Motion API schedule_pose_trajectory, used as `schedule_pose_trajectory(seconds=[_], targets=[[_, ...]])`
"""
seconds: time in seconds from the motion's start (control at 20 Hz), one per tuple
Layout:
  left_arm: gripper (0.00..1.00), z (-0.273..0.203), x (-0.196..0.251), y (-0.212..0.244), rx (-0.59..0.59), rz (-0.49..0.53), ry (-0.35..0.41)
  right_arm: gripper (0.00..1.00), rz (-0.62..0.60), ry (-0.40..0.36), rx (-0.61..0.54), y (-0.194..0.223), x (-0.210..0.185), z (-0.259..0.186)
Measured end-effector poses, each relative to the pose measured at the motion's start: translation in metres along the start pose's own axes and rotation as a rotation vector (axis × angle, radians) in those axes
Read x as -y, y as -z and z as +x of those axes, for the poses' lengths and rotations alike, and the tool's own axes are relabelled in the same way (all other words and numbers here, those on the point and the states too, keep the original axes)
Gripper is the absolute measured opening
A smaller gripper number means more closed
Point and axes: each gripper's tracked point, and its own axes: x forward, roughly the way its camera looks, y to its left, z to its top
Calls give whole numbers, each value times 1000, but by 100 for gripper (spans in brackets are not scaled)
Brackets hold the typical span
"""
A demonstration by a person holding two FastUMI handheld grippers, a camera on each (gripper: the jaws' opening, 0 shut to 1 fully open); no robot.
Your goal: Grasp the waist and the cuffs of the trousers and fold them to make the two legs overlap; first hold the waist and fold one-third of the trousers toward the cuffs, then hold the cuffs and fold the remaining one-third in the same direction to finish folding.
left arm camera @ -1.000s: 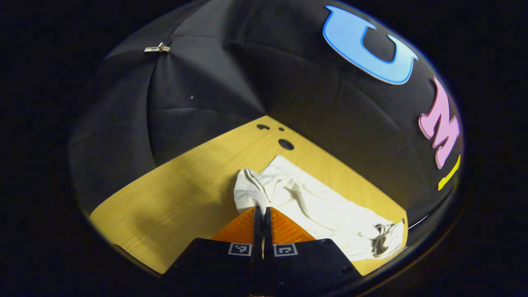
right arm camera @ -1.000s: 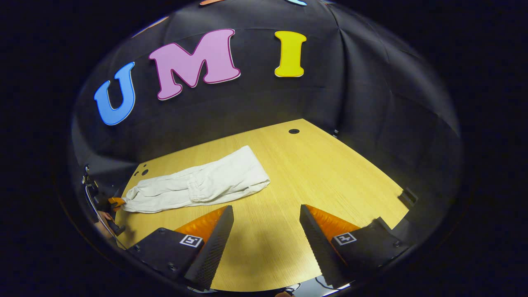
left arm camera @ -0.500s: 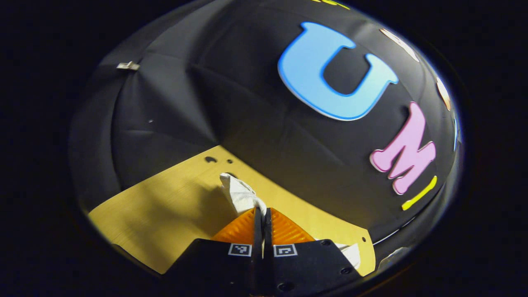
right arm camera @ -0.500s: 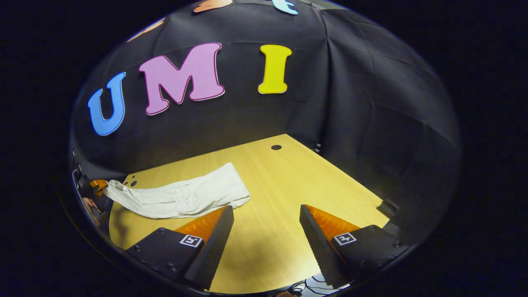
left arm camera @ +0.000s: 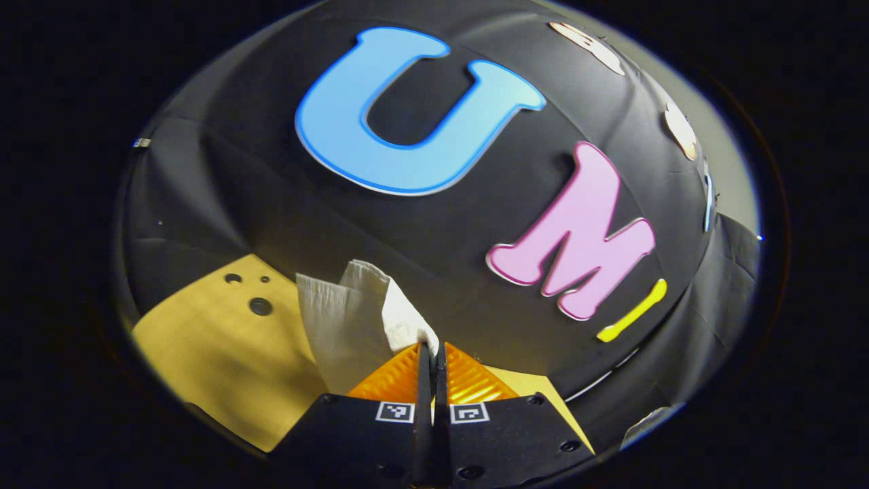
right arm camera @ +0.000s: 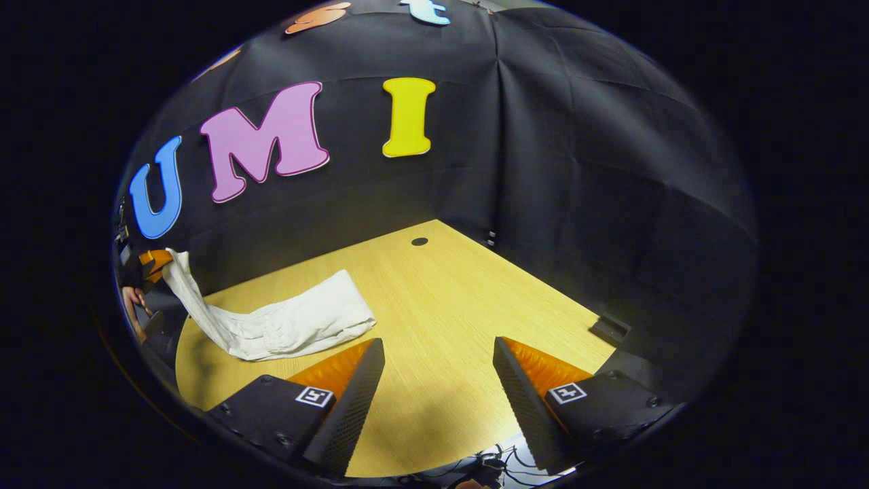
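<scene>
- In the left gripper view, we saw our left gripper (left arm camera: 431, 353) with its jaws pressed together, pinching an end of the white trousers (left arm camera: 353, 319).
- The cloth rose from between the fingertips and stood up ahead and to the left of them, folded into upright pleats. We could not tell whether that end was the waist or the cuffs.
- The table (left arm camera: 204, 346) lay to the left of and below the left gripper, with three dark holes (left arm camera: 259, 306) in it near the corner; a thin strip of it showed to the right of the fingers.
- In the right gripper view, our right gripper (right arm camera: 438, 356) hung over the table (right arm camera: 448, 299) with its jaws spread wide and nothing between them.
- The trousers (right arm camera: 292, 322) lay ahead and to the left of the right gripper, just beyond its left finger. Most of their length rested flat on the table.
- Their far left end was lifted off the table and ran up to the left gripper (right arm camera: 155, 261) at the edge of that view, with a hand (right arm camera: 134, 307) just below it.
- A single hole (right arm camera: 419, 241) sat in the table well ahead of the right gripper, near the far corner.
</scene>
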Motion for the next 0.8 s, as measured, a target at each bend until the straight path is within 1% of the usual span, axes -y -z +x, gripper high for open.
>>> schedule_pose_trajectory(seconds=[0.2, 0.4, 0.5, 0.6, 0.8], targets=[[5, 20, 69, 25, -39, 43, 86, 99, 6, 16, -5, 0, 24, 5], [5, 36, 131, 61, -84, 59, 137, 99, 15, -11, -2, -13, 35, 21], [5, 43, 155, 83, -111, 74, 144, 99, 1, -36, 7, -27, 39, 32], [5, 52, 180, 106, -138, 88, 147, 99, -14, -77, 12, -40, 39, 45], [5, 62, 206, 152, -188, 102, 118, 99, -56, -175, -7, -50, 40, 72]])
